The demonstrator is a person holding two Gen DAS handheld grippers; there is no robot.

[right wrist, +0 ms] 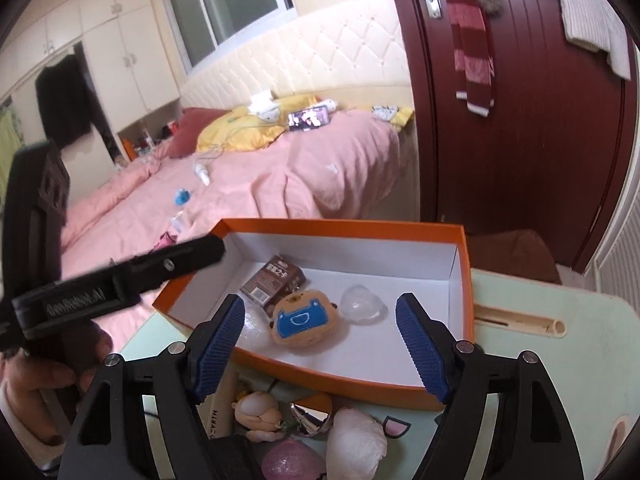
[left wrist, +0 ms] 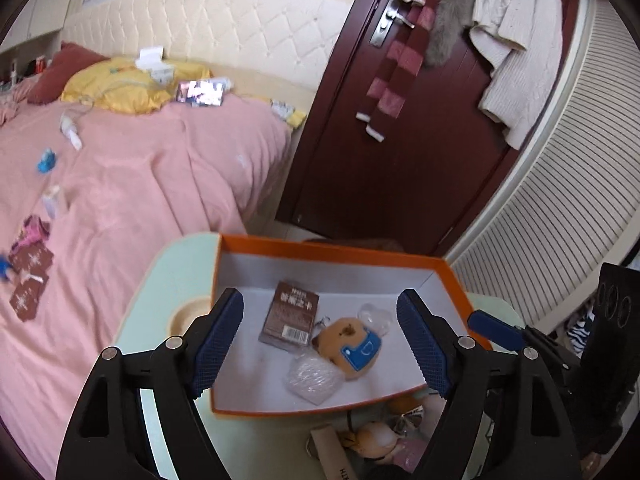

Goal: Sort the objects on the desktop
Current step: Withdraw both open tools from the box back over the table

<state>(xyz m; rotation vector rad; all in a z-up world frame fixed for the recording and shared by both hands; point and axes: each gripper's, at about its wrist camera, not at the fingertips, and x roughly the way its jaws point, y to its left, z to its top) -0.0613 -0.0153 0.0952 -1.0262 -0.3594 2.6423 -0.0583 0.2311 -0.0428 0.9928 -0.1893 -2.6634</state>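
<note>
An orange box (left wrist: 452, 280) with a white inside stands on the pale green table (left wrist: 160, 284). In it lie a brown packet (left wrist: 290, 314), a brown plush toy with a blue patch (left wrist: 352, 348), a clear plastic shell (left wrist: 374, 316) and a bubble-wrap bag (left wrist: 314, 378). My left gripper (left wrist: 320, 344) hovers open over the box's near half, nothing between its blue pads. My right gripper (right wrist: 320, 344) is also open above the box's (right wrist: 340, 226) near edge, with the plush toy (right wrist: 300, 316), packet (right wrist: 276, 278) and shell (right wrist: 362, 304) lying beyond and untouched.
Loose items lie on the table in front of the box: a small doll (right wrist: 256, 408), a shiny silver piece (right wrist: 312, 414), a white pouch (right wrist: 356, 444) and a beige carton (right wrist: 218, 412). A pink bed (left wrist: 140, 200) is to the left, a dark red door (left wrist: 400, 140) behind.
</note>
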